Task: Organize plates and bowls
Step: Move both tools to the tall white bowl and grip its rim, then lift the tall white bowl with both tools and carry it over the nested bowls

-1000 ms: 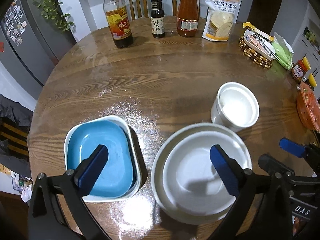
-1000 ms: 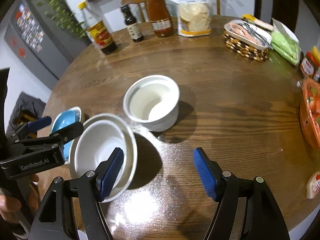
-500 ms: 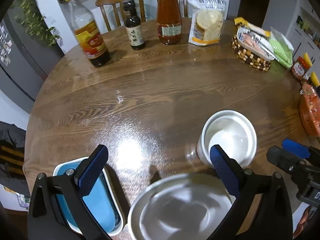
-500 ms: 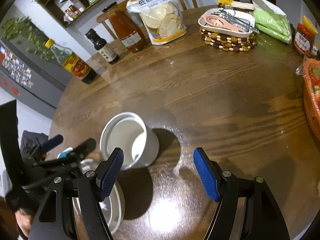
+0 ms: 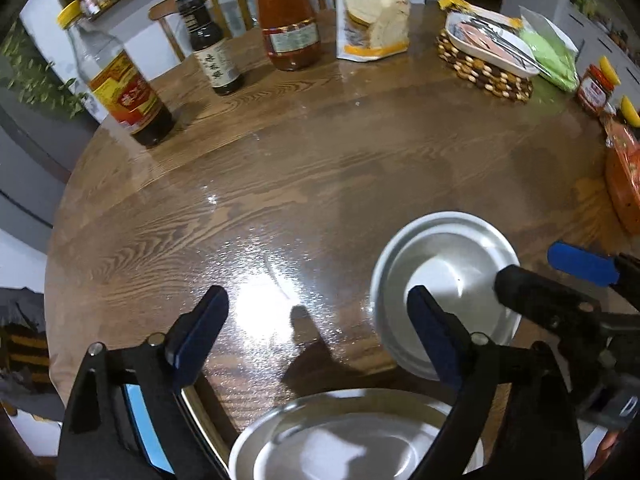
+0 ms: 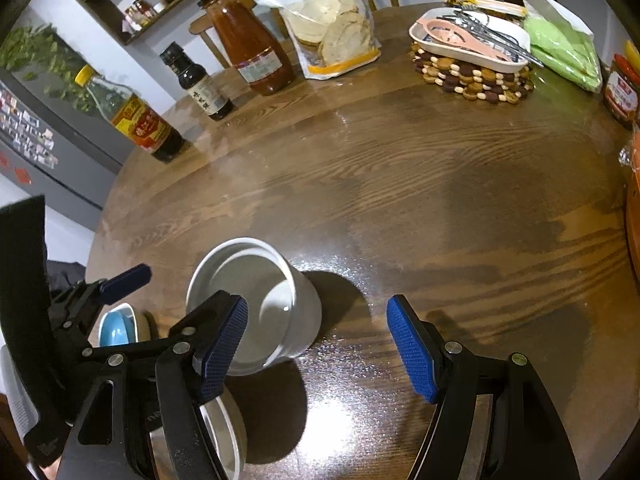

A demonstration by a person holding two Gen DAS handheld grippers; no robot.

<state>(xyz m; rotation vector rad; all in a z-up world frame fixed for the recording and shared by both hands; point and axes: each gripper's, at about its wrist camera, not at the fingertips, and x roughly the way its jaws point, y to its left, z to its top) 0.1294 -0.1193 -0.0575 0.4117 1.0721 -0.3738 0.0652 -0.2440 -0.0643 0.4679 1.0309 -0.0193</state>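
Blue-padded L tongs [image 5: 316,332] closing, empty, tilted down beside white bowl [image 5: 444,292]; R tongs [image 6: 316,348] open, empty.

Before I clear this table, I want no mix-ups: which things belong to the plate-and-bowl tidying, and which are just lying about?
For the job:
- tall white bowl
- stacked white plates
- blue dish

Just lying about:
- yellow-capped bottle
- dark sauce bottle
- red sauce bottle
- bag of wafers
- utensil tray on beaded trivet
- green packet

Black-framed claw [image 6: 316,346] with ribbed blue pads [image 6: 412,354] and silver screws.
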